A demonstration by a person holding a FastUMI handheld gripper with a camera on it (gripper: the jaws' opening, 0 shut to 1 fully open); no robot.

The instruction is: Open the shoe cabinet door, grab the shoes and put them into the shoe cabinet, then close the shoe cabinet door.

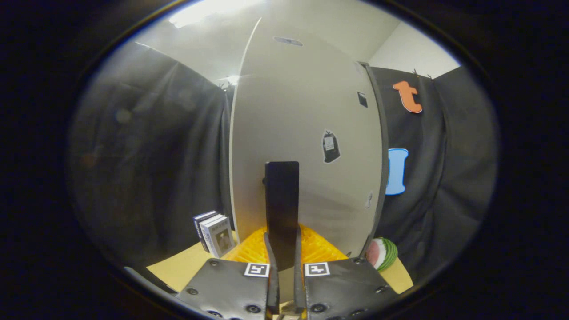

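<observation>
Gripper (283, 249) fingers pinch the base of the black handle (282, 200), which runs upright, straight ahead at twelve o'clock. Behind the handle stands the pale cabinet door (306, 133), edge-on at eleven. On the counter (186, 269), books (214, 233) sit at ten, a melon slice (381, 253) at two. I judge the door-swing comes next.

Books (215, 233) stand left of the cabinet door (306, 146), apparently a watermelon slice (381, 253) right.

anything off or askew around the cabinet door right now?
Nothing stands out. The gripper has its fingers closed on the black handle of the cabinet door. Books stand upright left of it; a watermelon slice sits right.
</observation>
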